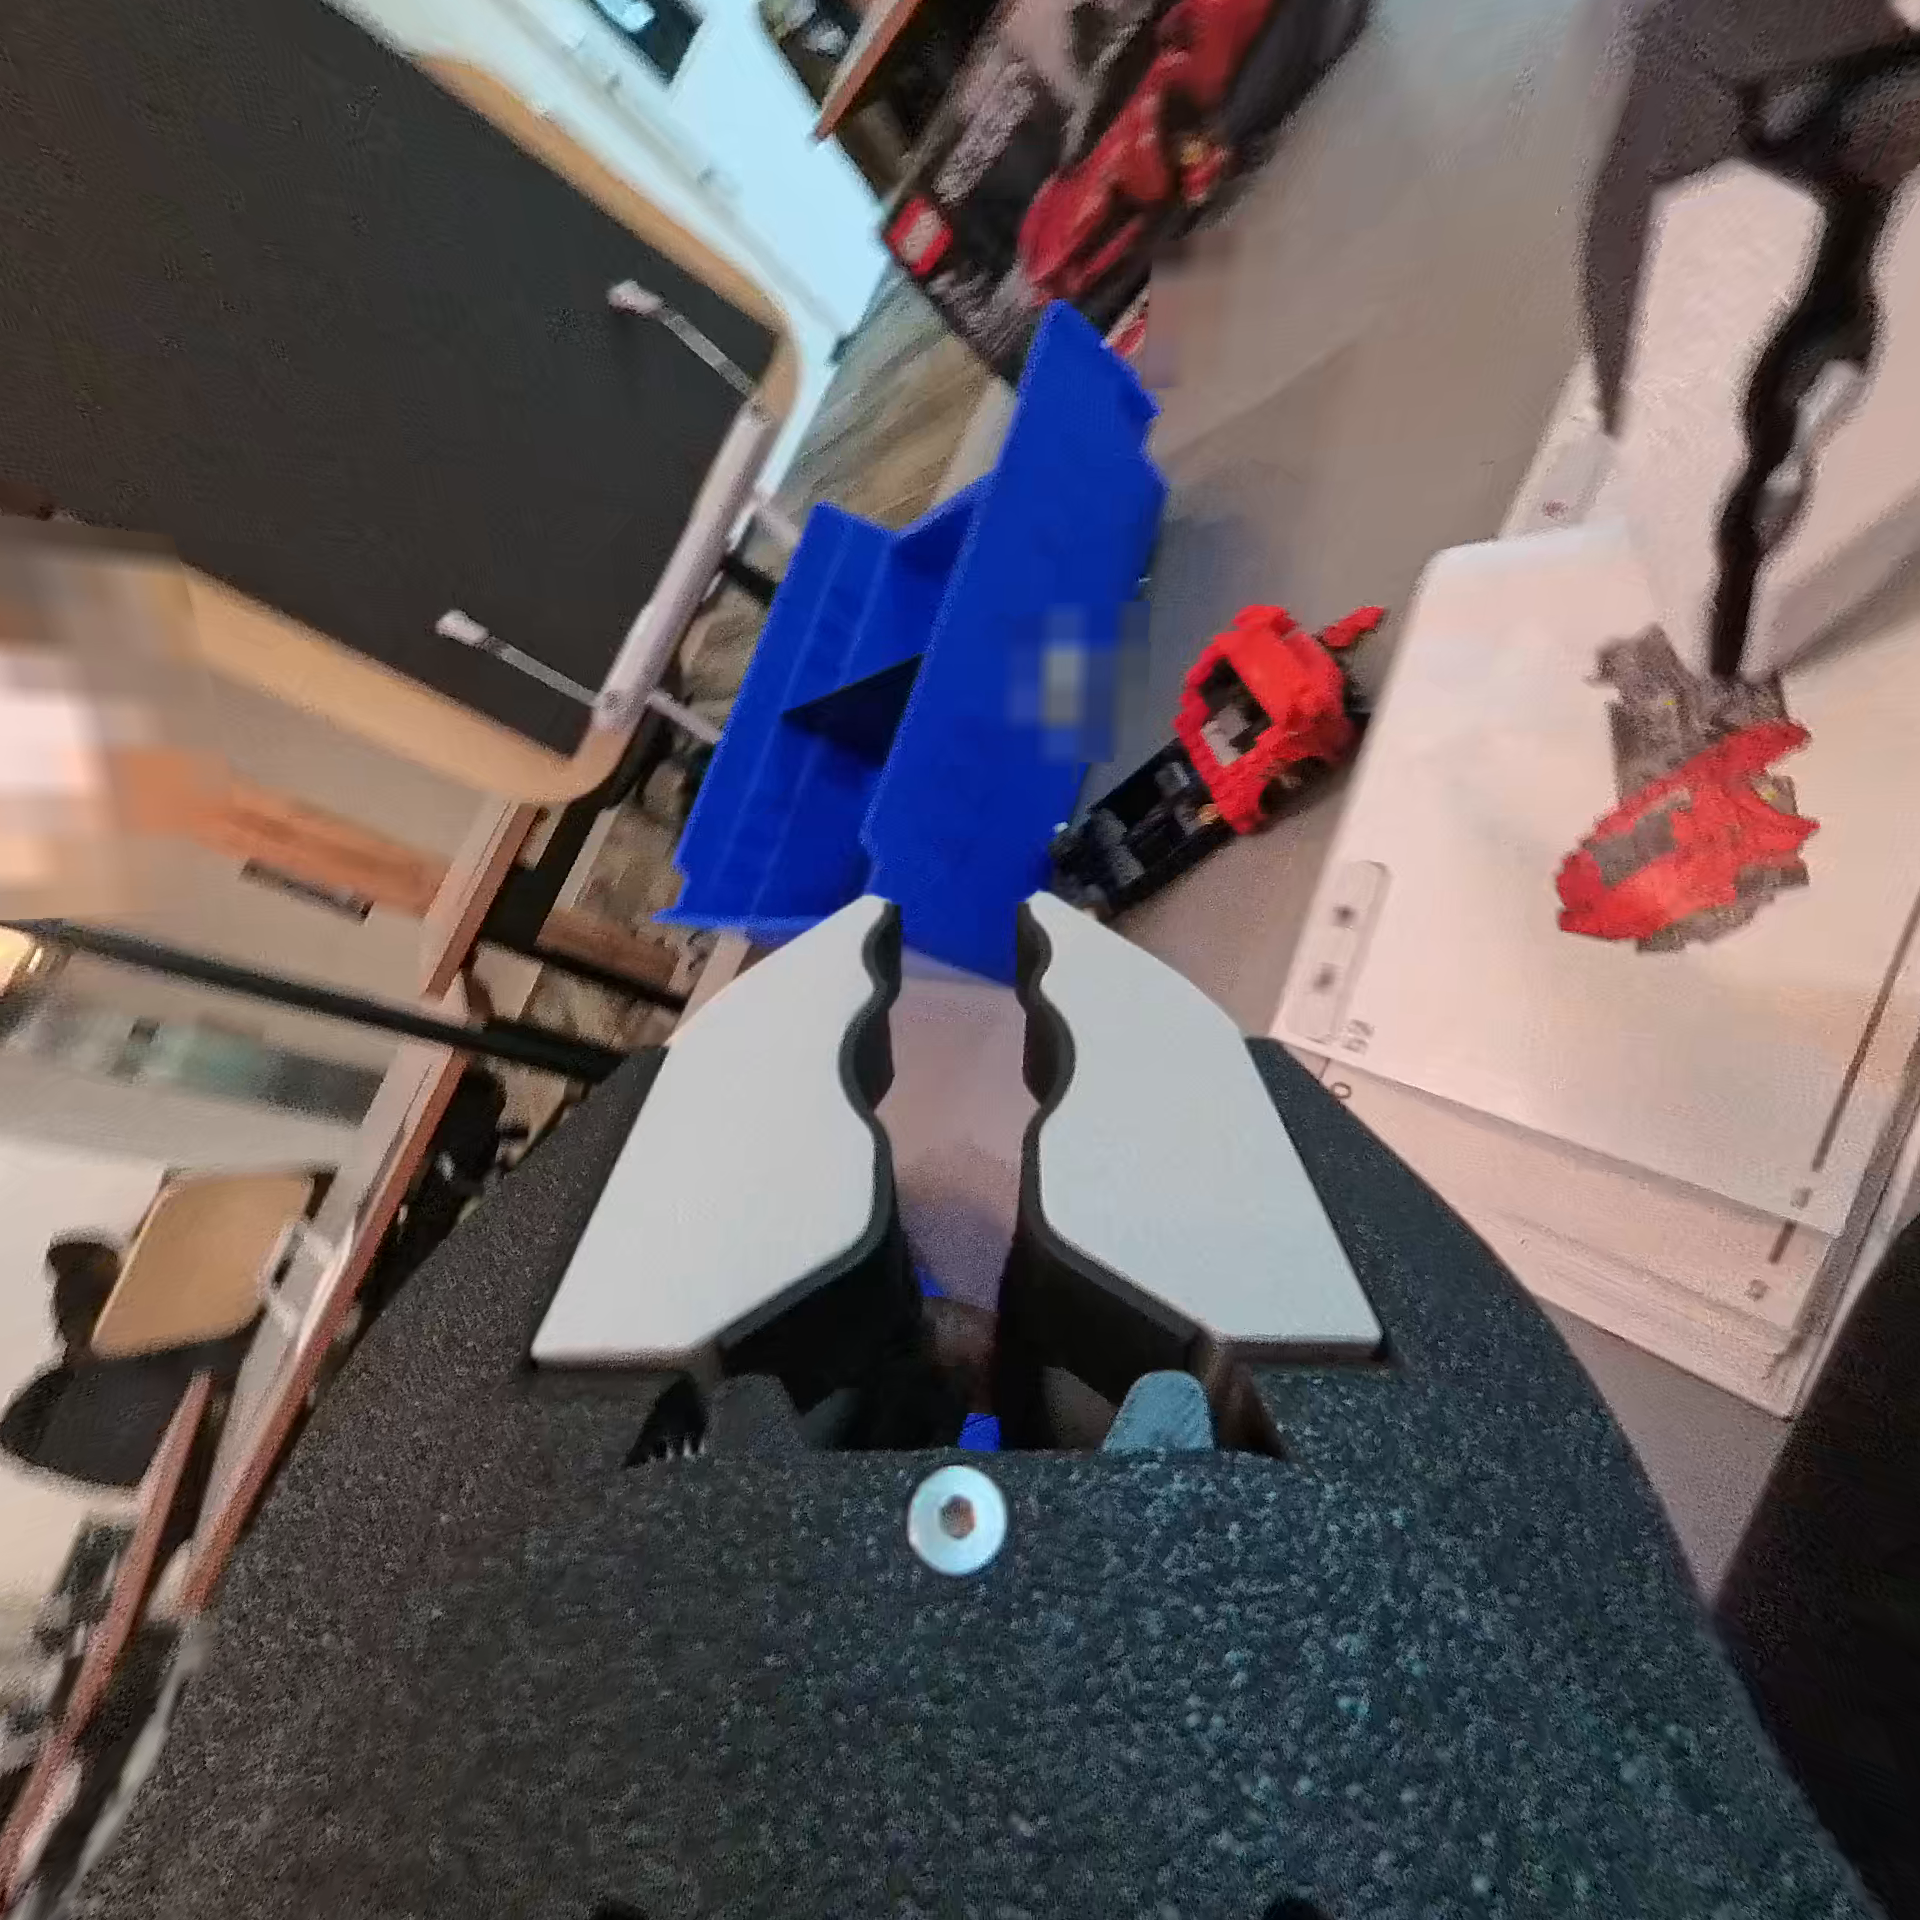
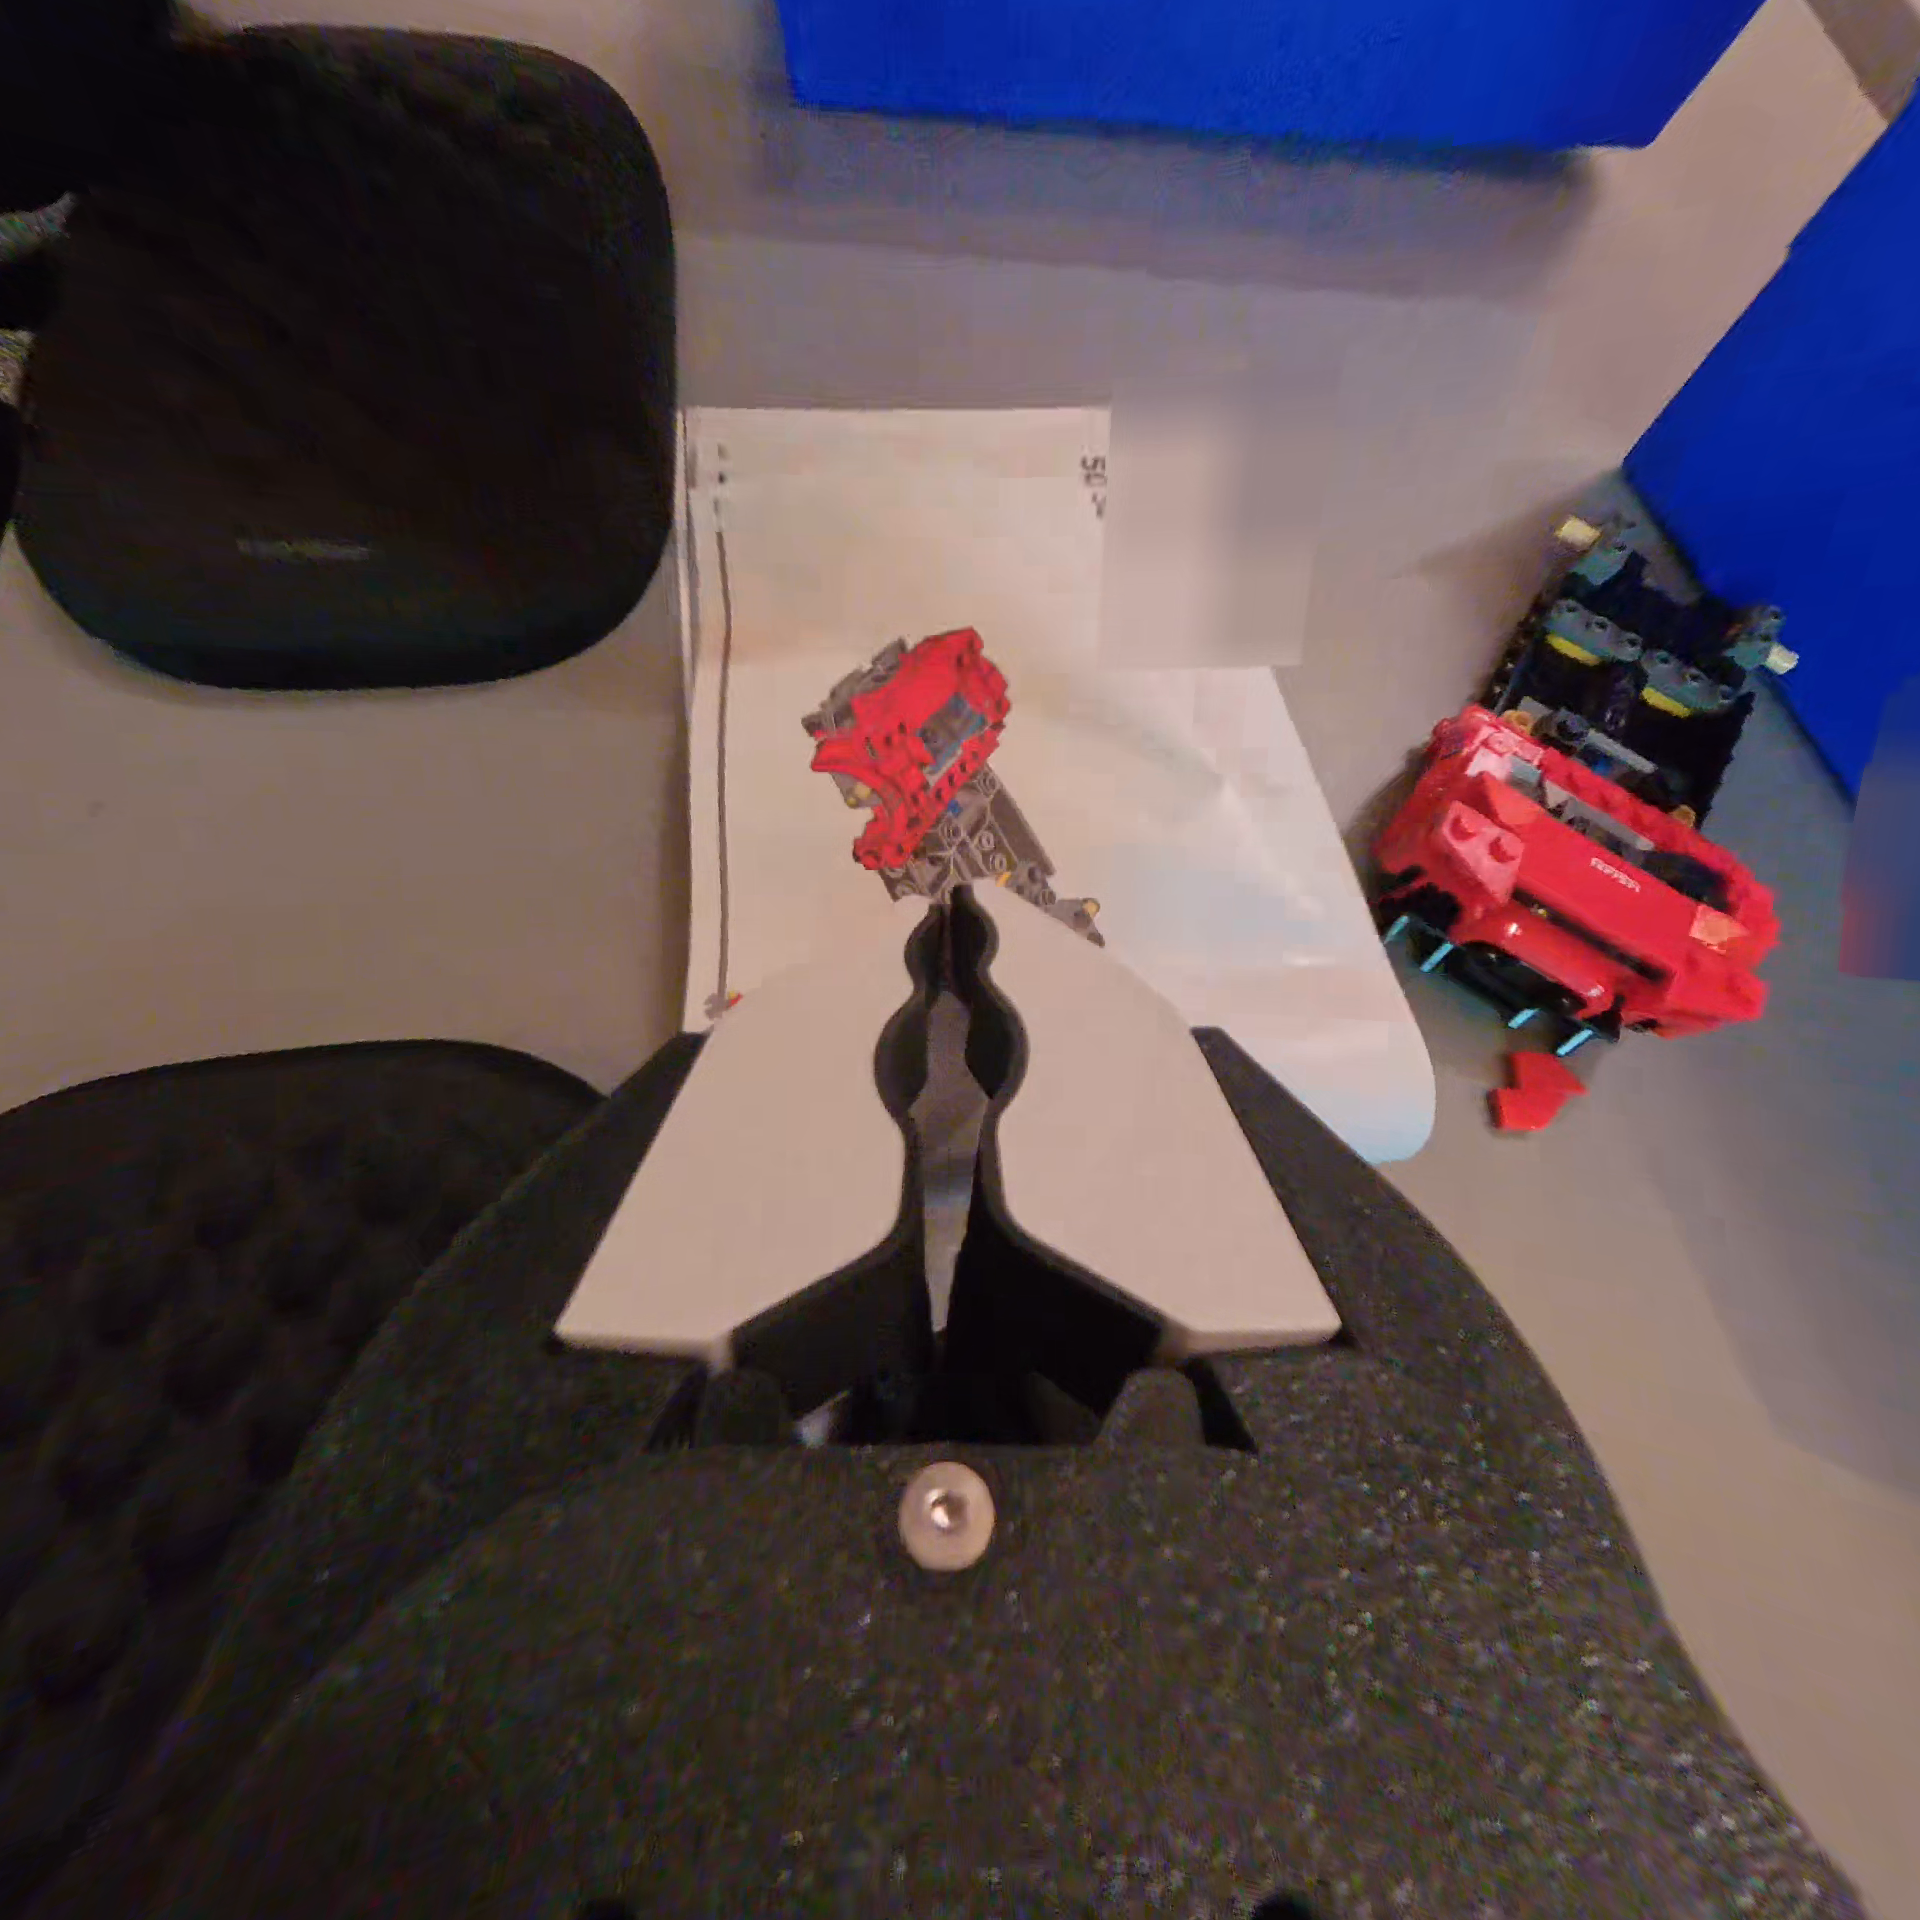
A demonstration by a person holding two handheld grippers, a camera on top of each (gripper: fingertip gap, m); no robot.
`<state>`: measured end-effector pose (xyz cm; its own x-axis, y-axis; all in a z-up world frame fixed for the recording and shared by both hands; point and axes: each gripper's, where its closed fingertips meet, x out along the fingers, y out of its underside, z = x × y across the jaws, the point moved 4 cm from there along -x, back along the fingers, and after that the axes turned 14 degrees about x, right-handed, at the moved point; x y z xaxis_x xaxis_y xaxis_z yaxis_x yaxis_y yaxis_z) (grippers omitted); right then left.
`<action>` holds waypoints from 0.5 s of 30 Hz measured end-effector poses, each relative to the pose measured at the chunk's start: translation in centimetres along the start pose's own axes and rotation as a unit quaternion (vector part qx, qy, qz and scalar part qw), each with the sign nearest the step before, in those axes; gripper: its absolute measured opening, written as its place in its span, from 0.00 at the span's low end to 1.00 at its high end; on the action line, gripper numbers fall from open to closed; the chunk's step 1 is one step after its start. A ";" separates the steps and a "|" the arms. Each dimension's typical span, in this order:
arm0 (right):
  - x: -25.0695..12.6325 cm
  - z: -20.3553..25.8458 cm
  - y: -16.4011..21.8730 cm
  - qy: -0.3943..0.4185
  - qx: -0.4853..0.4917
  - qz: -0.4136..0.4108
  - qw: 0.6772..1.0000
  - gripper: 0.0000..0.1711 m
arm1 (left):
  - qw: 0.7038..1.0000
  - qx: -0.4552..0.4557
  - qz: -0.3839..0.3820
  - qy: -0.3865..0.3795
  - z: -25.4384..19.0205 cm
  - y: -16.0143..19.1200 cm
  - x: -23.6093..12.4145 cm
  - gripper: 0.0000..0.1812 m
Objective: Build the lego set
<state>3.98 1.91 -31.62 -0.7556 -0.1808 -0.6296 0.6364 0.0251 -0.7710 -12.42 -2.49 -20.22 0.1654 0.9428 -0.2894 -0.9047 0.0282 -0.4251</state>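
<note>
My right gripper (image 2: 956,902) is shut on the grey end of a red and grey lego sub-assembly (image 2: 920,758) and holds it above the white instruction sheets (image 2: 1195,831). The left wrist view shows the same: the right gripper (image 1: 1730,665) comes down from above with the sub-assembly (image 1: 1683,831) hanging at its tips. My left gripper (image 1: 956,920) is open and empty; only table and a blue bin (image 1: 997,665) show between its fingers. A red and black lego car (image 2: 1579,862) lies on the table at the right; it also shows in the left wrist view (image 1: 1226,748).
A loose red piece (image 2: 1538,1086) lies in front of the car. Blue bins stand at the back (image 2: 1247,62) and right (image 2: 1808,436). Black cases lie at the upper left (image 2: 343,353) and lower left (image 2: 208,1247). The lego box (image 1: 1049,187) stands far back. My right fingertips sit around 20 centimeters from my left ones.
</note>
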 end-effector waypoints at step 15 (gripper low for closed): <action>-5.1 -3.7 2.7 -0.103 0.268 0.028 0.957 0.00 | 0.960 -0.026 -0.080 0.269 -12.0 -8.9 5.0 0.08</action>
<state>8.99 6.53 -30.79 -0.7060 -0.3855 -0.5940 0.7053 -0.4582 -0.5409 1.17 -2.03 -28.21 0.4916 0.6201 -0.6114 -0.8322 0.1278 -0.5395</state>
